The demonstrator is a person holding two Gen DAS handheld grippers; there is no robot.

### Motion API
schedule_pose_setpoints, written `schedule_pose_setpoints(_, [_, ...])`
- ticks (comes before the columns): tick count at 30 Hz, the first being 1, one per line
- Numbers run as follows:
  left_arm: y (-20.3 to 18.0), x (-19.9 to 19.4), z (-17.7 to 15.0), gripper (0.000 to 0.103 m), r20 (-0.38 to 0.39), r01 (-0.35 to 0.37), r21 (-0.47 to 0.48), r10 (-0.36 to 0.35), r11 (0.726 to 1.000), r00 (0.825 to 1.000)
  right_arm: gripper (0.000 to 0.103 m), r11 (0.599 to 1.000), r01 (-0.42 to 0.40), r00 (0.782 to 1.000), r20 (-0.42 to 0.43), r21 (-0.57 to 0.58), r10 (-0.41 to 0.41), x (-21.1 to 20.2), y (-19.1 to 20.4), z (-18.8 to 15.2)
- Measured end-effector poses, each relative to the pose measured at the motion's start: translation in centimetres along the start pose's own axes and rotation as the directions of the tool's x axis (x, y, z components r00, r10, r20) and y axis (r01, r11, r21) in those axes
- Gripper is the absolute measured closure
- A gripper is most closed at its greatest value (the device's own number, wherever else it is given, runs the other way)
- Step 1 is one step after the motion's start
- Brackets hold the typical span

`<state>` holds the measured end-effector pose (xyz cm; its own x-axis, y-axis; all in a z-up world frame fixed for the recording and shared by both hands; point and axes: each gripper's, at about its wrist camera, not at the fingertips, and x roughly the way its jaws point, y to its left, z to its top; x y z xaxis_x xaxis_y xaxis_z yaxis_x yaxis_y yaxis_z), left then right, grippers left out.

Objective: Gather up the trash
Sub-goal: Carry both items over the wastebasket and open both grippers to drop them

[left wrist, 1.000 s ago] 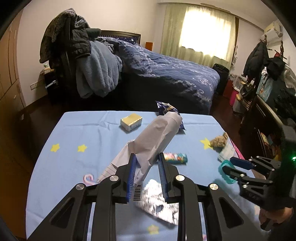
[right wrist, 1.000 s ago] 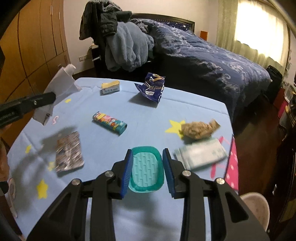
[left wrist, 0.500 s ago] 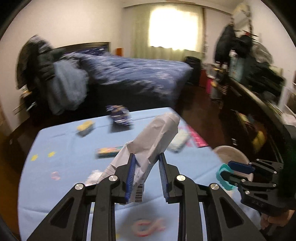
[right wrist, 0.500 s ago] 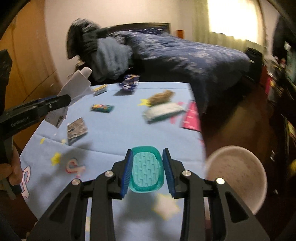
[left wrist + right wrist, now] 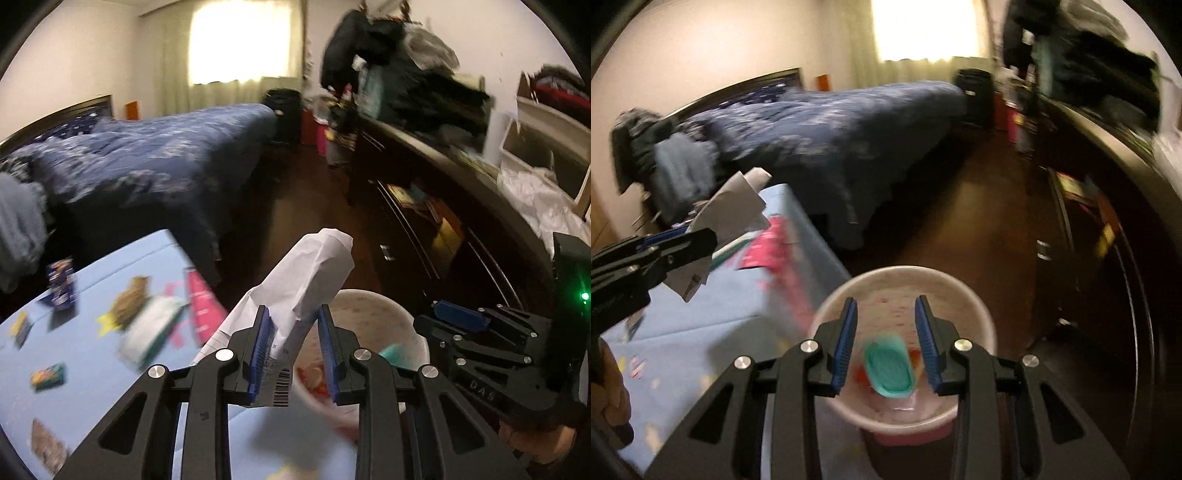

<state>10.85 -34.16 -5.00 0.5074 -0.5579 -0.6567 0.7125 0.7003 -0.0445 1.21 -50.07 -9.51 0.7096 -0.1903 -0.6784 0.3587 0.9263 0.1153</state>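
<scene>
Partway through: the right gripper (image 5: 886,343) hangs over the bin (image 5: 975,306) with jaws apart and its teal dish (image 5: 888,371) apparently loose and dropping in, the left gripper (image 5: 291,350) clenches crumpled paper (image 5: 306,273) above the bin's rim, and several packets (image 5: 147,334) wait near the tabletop's (image 5: 92,354) edge.

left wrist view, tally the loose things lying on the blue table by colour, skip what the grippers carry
dark blue snack bag: 1
brown crumpled wad: 1
white and green pack: 1
pink flat packet: 1
yellow box: 1
multicolour small pack: 1
silvery foil sheet: 1
total: 7
</scene>
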Motion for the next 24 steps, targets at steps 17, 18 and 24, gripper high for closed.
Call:
schedule_pose_setpoints(17, [-0.4, 1.7, 0.4, 0.032, -0.002, 0.054, -0.045, -0.054, 0.998, 0.999, 0.055, 0.999, -0.002, 1.000, 0.006, 0.048, 0.002, 1.7, -0.6, 0.0])
schedule_pose_setpoints(18, [0.4, 0.8, 0.3, 0.030, 0.011, 0.041, -0.062, -0.041, 0.997, 0.999, 0.054, 0.999, -0.020, 1.000, 0.010, 0.040, 0.020, 1.3, 0.0, 0.2])
schedule_pose_setpoints(24, [6.7, -4.0, -1.6, 0.020, 0.037, -0.114, -0.148, 0.120, 0.982, 0.992, 0.041, 0.991, -0.099, 0.994, 0.030, -0.085, 0.102, 0.1, 6.6, 1.8])
